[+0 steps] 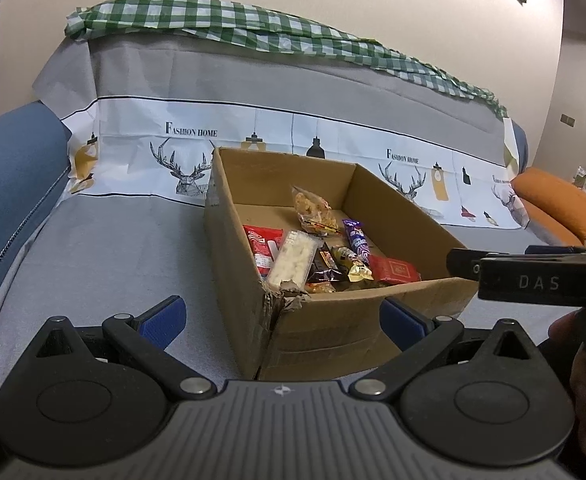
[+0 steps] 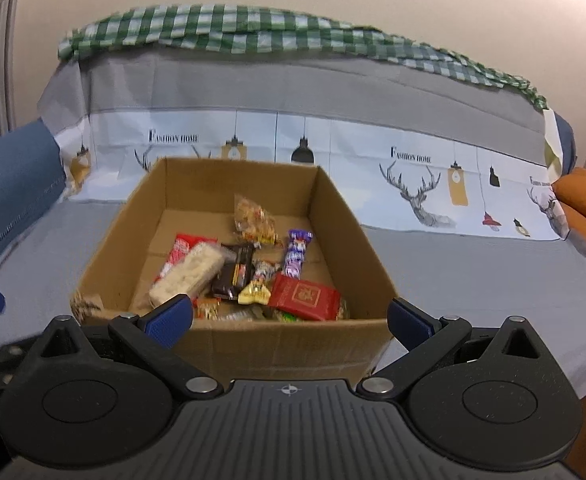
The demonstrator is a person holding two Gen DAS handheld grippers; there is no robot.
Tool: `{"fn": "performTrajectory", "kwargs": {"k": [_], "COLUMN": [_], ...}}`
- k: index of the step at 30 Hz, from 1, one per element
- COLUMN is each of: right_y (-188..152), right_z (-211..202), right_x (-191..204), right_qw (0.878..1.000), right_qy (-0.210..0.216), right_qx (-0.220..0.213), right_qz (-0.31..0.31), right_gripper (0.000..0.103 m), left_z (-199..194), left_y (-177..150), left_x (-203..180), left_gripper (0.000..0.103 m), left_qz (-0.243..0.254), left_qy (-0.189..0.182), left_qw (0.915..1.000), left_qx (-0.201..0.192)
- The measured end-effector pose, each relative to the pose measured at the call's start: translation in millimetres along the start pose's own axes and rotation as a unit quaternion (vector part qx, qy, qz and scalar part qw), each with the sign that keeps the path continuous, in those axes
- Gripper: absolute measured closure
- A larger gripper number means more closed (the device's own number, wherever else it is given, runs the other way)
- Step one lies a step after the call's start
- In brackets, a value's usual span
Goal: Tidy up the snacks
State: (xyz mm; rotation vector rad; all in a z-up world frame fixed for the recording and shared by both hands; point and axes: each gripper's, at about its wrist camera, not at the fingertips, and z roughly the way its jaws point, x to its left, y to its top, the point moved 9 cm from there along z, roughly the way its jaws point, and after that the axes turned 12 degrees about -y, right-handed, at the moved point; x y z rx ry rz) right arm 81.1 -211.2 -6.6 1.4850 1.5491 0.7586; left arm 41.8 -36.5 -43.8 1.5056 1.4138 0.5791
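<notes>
A blue sofa arm [image 1: 17,168] stood at the far left, and a grey cover [image 1: 105,240] with deer pictures lay over the seat. The left gripper [image 1: 283,318] hung low in front of the cardboard box [image 1: 333,320], its blue fingers [image 1: 165,316] spread wide with nothing between them. The box sat on the cover, open at the top, with one near corner torn. Inside lay the snacks [image 2: 249,268] in a loose heap: a red packet [image 2: 305,296], a pale rice bar [image 2: 187,274], a dark bar, a purple wrapper [image 2: 297,254]. The right gripper [image 2: 291,316] was near the box too, also spread wide and holding nothing. An orange cushion [image 1: 553,200] sat at the far right.
</notes>
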Motion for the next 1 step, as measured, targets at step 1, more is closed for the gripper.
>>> {"fn": "performTrajectory", "kwargs": {"k": [1], "right_y": [-2.0], "right_z": [2.3], "right_x": [-4.3], "right_qw": [1.0], "right_qy": [0.0], "right_qx": [0.002], "right_qz": [0.013], "right_gripper": [0.001], "left_z": [-0.1], "left_y": [0.0], "left_x": [-0.4], "left_gripper": [0.0], "left_qz": [0.002], "left_qy": [0.002], "left_qw": [1.0], "left_qx": [0.001]}}
